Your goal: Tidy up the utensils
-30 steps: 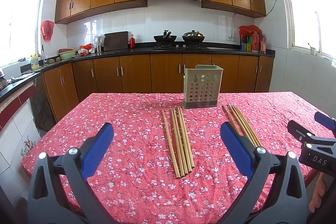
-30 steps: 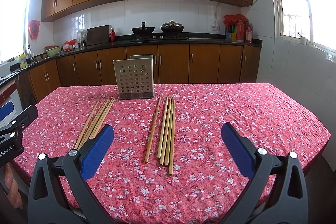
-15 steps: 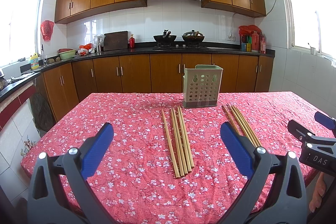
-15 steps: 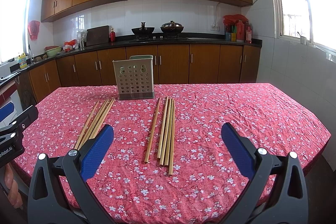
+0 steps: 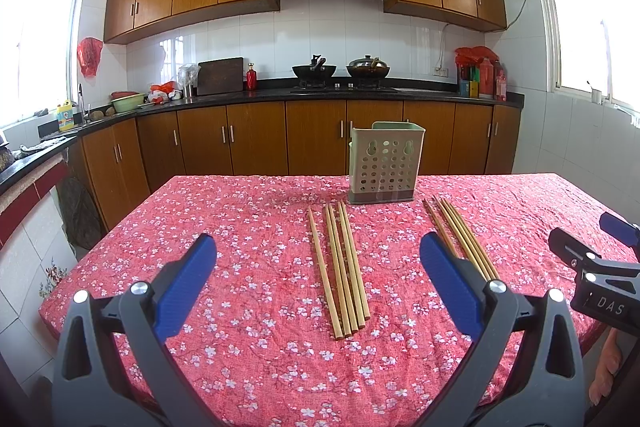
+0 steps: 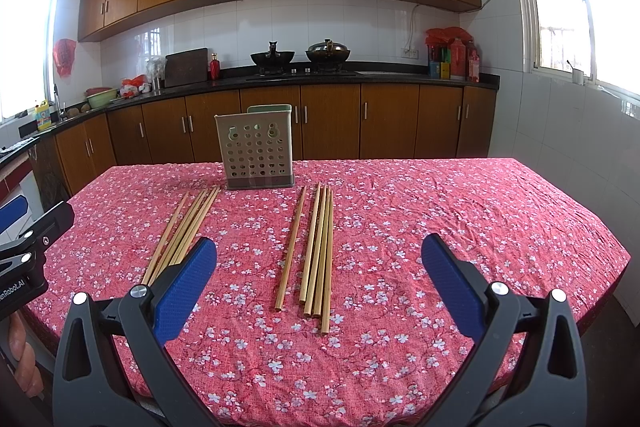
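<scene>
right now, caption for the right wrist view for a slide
Open right gripper above two chopstick bundles on a red floral cloth, perforated holder behind.

A holder (image 5: 383,163) stands upright on the table (image 5: 240,227), toward its far edge. Before the holder lie two groups of chopsticks, well apart. The left group (image 5: 340,265) lies before the holder's left side, one stick slightly apart at its left. The right group (image 5: 460,235) lies before the holder's right side. Behind the table runs a counter (image 5: 224,99) bearing two pans (image 5: 340,70).
</scene>
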